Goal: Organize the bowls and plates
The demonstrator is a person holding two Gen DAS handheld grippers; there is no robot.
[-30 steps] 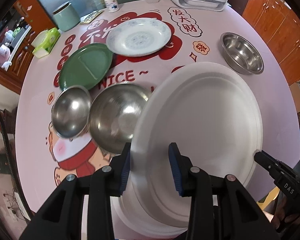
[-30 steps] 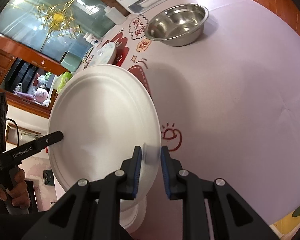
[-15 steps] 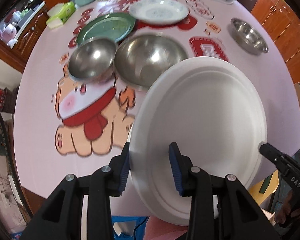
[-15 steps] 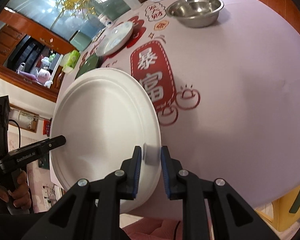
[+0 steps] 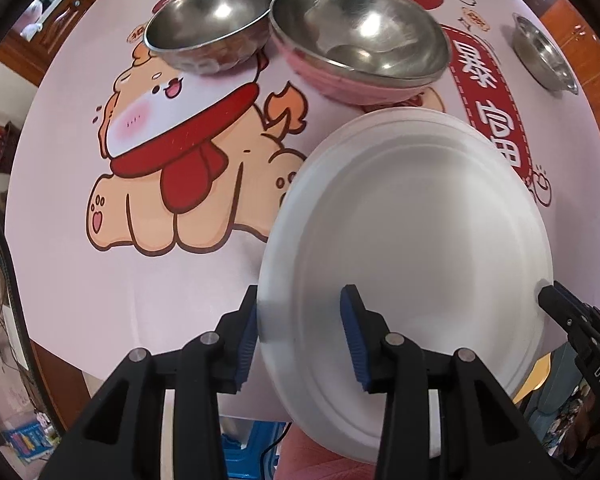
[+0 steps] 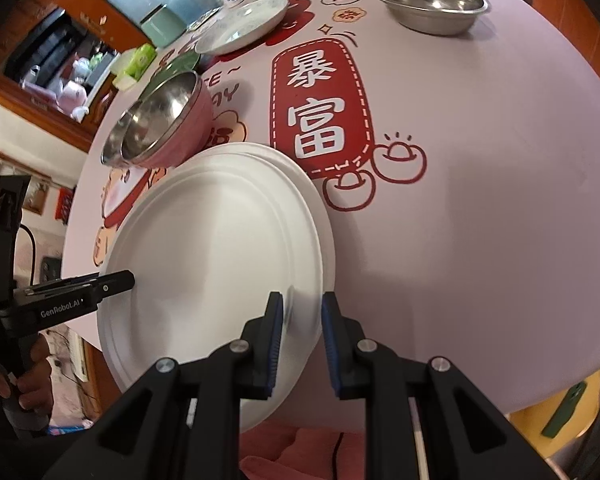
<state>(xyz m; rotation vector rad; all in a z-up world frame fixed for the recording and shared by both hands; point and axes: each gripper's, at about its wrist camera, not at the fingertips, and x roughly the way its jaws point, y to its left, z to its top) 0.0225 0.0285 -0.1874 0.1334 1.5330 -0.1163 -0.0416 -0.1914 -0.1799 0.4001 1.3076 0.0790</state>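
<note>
A white paper plate (image 5: 412,232) is sitting low and right of centre in the left wrist view, gripped at opposite edges by both grippers. The left gripper (image 5: 298,340) is straddling its near-left rim with a moderate gap; its jaws have just been opening a little, with the rim between them, and whether the pads are pressing is not clear. The right gripper (image 6: 302,340) is pinching the plate's right rim between narrowly set jaws. In the right wrist view a second white plate (image 6: 320,208) is showing just under the held one, its edge peeking out on the right.

On the pink cartoon-printed table (image 6: 480,200), a pink bowl with a steel lining (image 5: 360,44) and a steel bowl (image 5: 210,28) are standing side by side at the top of the left view. A shallow steel basin (image 6: 430,4) is lying at upper right, a patterned white plate (image 6: 244,26) at upper centre, and a green plate (image 6: 178,65) beside it.
</note>
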